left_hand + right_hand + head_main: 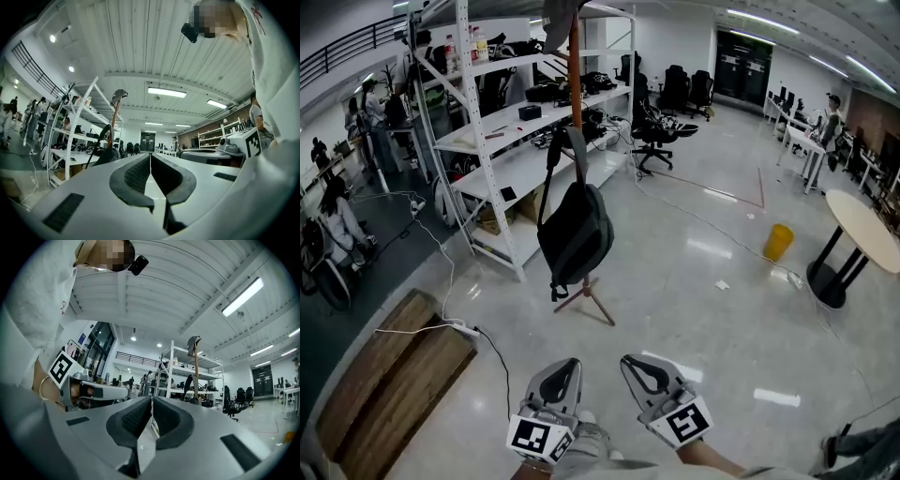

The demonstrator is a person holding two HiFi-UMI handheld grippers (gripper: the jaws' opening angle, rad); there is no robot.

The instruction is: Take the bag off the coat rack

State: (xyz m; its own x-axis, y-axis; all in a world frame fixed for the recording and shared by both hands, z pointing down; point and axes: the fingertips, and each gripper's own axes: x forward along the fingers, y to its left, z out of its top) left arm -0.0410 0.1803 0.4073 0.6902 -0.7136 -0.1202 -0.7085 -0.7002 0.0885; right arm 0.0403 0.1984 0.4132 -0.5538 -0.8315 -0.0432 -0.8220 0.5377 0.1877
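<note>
- Black fabric, the bag [575, 234] is hanging by its strap from the coat rack [576, 84], its body lying against the reddish-brown pole just above the rack's spread feet.
- A grey hat [559, 21] is sitting on top of the rack.
- The rack is standing on the glossy grey floor [694, 309], near a white shelving unit [502, 155] loaded with gear.
- The left gripper [570, 363] is pointing toward the rack from the bottom of the head view, well apart from the bag. Its jaws are meeting at the tips with nothing between them.
- The right gripper [629, 360] is hovering just beside the left one and aiming the same way. Its jaws are pressing pad to pad and holding nothing.
- In both gripper views the bag and pole are showing beyond the jaw tips, far off.
- A yellow bin [777, 242] is standing on the floor to the right, near a round table [862, 225] on a black base.
- Wooden boards [394, 375] are lying at the lower left, with a white power strip [461, 327] just beside them.
- Black office chairs [654, 131] are standing behind the rack.
</note>
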